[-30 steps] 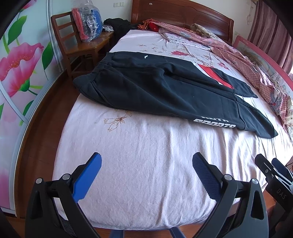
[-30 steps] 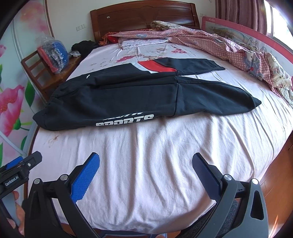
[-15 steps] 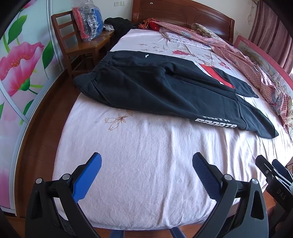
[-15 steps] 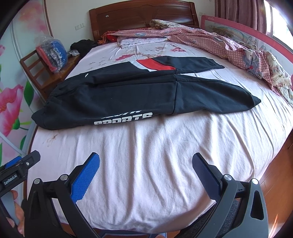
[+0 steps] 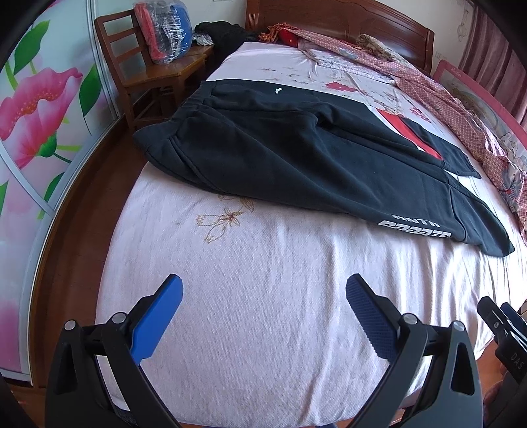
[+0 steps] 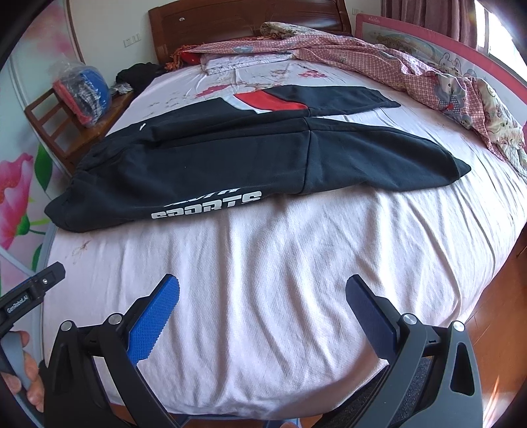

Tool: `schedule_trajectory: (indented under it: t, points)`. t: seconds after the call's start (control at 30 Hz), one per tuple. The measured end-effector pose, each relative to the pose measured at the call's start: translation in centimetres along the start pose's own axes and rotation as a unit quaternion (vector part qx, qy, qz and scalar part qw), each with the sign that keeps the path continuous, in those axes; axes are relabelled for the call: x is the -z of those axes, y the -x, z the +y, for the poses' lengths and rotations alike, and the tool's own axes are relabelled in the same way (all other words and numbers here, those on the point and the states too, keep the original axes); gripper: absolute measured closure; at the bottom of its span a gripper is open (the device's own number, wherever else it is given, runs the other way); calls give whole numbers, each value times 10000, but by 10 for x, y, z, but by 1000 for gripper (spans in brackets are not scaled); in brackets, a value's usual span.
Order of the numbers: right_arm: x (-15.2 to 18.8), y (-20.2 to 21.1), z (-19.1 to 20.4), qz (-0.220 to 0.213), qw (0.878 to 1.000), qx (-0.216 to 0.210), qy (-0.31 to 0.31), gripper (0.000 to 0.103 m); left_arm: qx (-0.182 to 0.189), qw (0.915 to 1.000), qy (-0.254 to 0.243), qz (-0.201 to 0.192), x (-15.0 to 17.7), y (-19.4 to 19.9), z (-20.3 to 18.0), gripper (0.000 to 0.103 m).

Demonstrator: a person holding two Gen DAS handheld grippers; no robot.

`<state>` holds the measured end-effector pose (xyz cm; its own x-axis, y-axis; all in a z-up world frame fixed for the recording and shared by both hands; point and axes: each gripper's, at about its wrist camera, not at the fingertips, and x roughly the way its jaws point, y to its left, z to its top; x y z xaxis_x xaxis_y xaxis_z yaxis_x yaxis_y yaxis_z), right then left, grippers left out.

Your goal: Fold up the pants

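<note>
pink bed sheet point(image 5: 263, 329) covers the wide bed, a wooden chair point(image 5: 148, 72) at its far left. black pants point(image 6: 230, 158) lie spread flat across the middle, waistband left, legs right. near the foot, left gripper point(image 5: 263, 316) and right gripper point(image 6: 262, 312) hover wide apart, holding nothing.

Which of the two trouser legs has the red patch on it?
The far leg of the black sweatpants, nearer the wooden headboard. It shows a red-and-white panel; the near leg is plain black with white lettering.
</note>
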<state>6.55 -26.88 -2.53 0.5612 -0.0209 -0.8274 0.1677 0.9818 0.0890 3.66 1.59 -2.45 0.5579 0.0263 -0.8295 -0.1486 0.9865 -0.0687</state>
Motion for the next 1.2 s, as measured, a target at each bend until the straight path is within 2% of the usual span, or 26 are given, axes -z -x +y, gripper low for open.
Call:
schedule_trajectory:
  t: [0.1,0.17,0.27,0.37,0.4,0.5,0.6,0.63,0.7,0.77,0.83,0.87,0.9,0.93,1.0,1.03,1.13,1.2]
  points:
    - [-3,-7,-2,182,9998,109,-5,3,-55,10000,40,11,-8,-11,4,3]
    - [-5,-11,-4,156,9998,79,-46,3,-92,9999,64,5,-13,-17,7,3]
    - [-8,-19,-7,277,9994,-120,-188,3,18,9996,205,169,-20,-31,13,3]
    - [-11,-28,-9,408,9976,-403,-395,3,283,9977,445,424,-27,-49,23,3]
    - [-11,-30,-10,441,9971,-442,-436,3,486,9959,571,499,-30,-55,29,3]
    - [-14,-38,-11,527,9949,-629,-584,3,1042,9850,1117,807,-38,-74,49,3]
    - [-14,-43,-10,594,9954,-537,-526,3,1686,9669,1697,891,-45,-88,71,3]
    - [-14,-44,-10,600,9957,-509,-494,3,1991,9566,1929,900,-47,-94,78,3]
    - [-15,-46,-9,607,9958,-500,-468,3,2674,9258,2493,961,-49,-108,94,3]
    - [-15,-48,-8,634,9957,-502,-443,3,3370,8832,3112,977,-47,-125,108,3]
    - [-16,-49,-7,626,9959,-510,-416,3,3738,8464,3642,1058,-47,-138,115,3]
    - [-17,-49,-7,619,9959,-516,-416,3,3863,8327,3824,1054,-46,-146,118,3]
    - [-17,-50,-7,621,9958,-524,-419,3,3872,8257,3965,1054,-45,-151,121,3]
    - [-18,-50,-7,624,9957,-537,-431,3,3817,8241,4052,1047,-44,-154,122,3]
    - [-21,-51,-9,620,9955,-549,-468,3,3709,8284,4067,1039,-40,-160,122,3]
    - [-22,-51,-9,611,9954,-560,-479,3,3782,8243,4093,997,-45,-159,124,3]
    - [-24,-53,-9,620,9951,-594,-498,3,3842,8202,4155,837,-47,-162,129,3]
    - [-24,-52,-8,635,9945,-657,-516,3,3906,8132,4256,701,-55,-158,134,3]
